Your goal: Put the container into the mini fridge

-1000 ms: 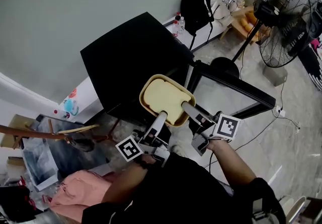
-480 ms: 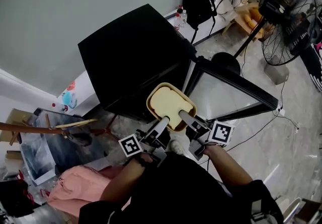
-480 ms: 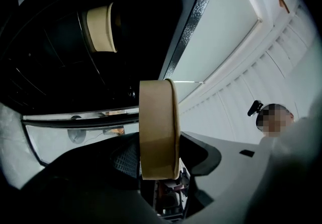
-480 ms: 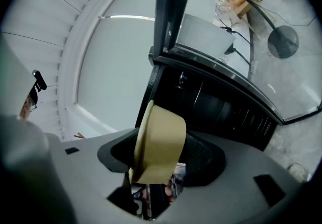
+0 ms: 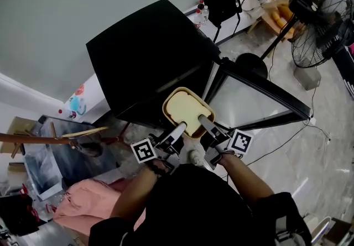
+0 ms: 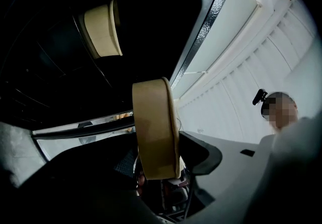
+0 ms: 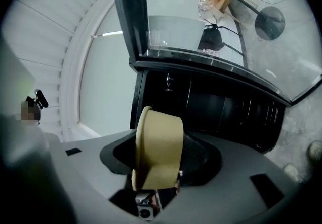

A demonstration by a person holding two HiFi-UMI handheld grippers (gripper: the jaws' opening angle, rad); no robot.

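Beige container (image 5: 187, 109): we hold it between our two grippers, pale top facing up. Its near rim is in both pairs of jaws and its body reaches out ahead of the fingertips.
Left gripper (image 5: 181, 127): the jaws stand partly apart and are pressed on the container's wall. That wall shows edge-on between them in the left gripper view, so the grip looks firm.
Right gripper (image 5: 203, 119): the jaws have just been closing. The right gripper view shows them clamped on the rim, with the container's wall standing between them.
Mini fridge (image 5: 149, 57): it is black, and its dark opening lies straight ahead of both grippers, just beyond the container's far edge.
Glass door (image 5: 254, 98): it is swung open and lies off to the right of the right gripper, clear of the path as far as we can see.
Beige shape (image 6: 103, 29): it sits in the dark well ahead of the left jaws. We cannot tell whether it is a reflection or a second container.
Step in hand: we judge this as the carry to the opening, with the container at the mouth and not yet resting on a shelf.
Next move: we would push both grippers forward together and keep the container level. The rim must clear the frame, and the container should be set down inside before either pair of jaws lets go.
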